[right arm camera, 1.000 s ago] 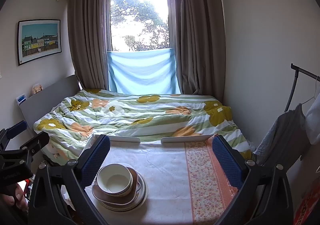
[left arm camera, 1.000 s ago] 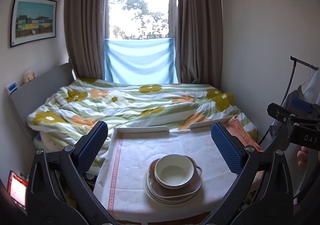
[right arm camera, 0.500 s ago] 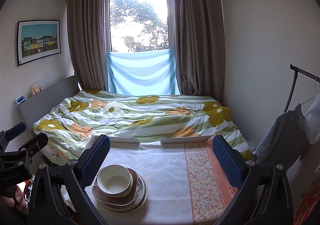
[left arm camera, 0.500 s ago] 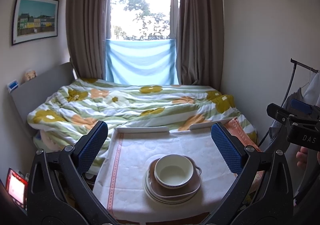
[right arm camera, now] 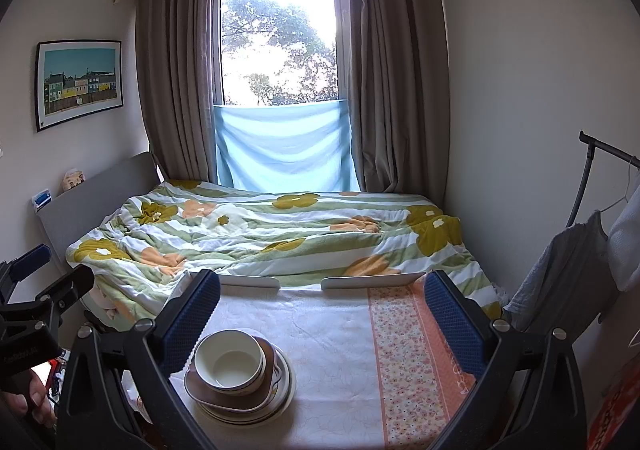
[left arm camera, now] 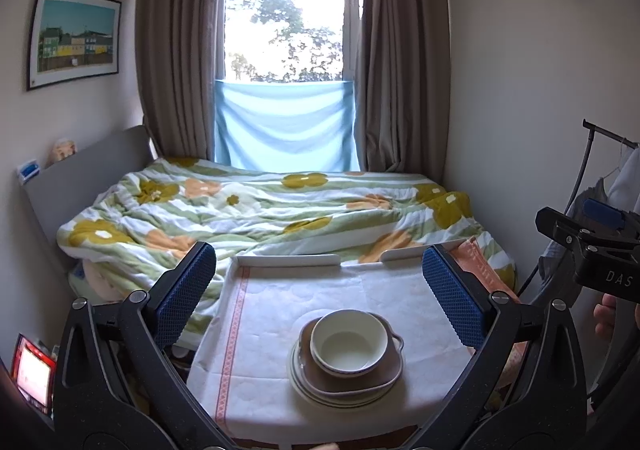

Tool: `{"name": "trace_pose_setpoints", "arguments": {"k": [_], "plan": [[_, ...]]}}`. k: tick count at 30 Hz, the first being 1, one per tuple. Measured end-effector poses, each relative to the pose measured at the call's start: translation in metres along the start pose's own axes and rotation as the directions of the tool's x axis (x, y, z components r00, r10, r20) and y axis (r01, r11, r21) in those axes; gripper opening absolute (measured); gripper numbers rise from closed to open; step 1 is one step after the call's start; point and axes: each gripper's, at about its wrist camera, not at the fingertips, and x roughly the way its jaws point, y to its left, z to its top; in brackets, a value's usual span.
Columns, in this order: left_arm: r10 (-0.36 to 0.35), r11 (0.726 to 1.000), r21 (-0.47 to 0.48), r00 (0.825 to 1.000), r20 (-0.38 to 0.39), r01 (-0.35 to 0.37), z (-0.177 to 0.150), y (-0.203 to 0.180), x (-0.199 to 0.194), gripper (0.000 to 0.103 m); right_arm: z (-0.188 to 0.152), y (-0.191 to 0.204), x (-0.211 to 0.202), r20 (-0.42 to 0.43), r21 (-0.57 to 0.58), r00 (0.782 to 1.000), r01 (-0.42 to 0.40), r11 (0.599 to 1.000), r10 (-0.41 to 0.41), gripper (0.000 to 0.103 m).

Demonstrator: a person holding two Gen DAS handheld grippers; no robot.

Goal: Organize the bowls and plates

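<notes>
Both grippers' fingers spread wide, holding nothing, above the cream bowl (left arm camera: 349,342) stacked on plates (left arm camera: 344,390)

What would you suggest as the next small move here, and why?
Probably lower the left tongs toward the white bowl: it sits topmost on the brown dish and stacked plates, both tongs are open and empty, and the bowl lies centred between the left pair.
</notes>
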Motion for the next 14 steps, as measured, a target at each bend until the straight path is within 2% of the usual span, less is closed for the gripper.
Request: {"name": "trace_pose_setpoints", "arguments": {"k": [7, 14], "plan": [[0.006, 1.000, -0.018, 1.000, 0.015, -0.006, 0.0024, -0.0037, -0.0022, 0.103, -0.0007, 0.0002, -0.0001, 0.000, 0.000, 1.000, -0.002, 1.000, 0.002, 0.102], [0.053, 0.998, -0.027, 0.999, 0.003, -0.053, 0.0011, -0.0065, 0.0052, 0.103, 0.0011, -0.0007, 0.0024, -0.014, -0.001, 1.000, -0.008, 1.000, 0.008, 0.102]]}}
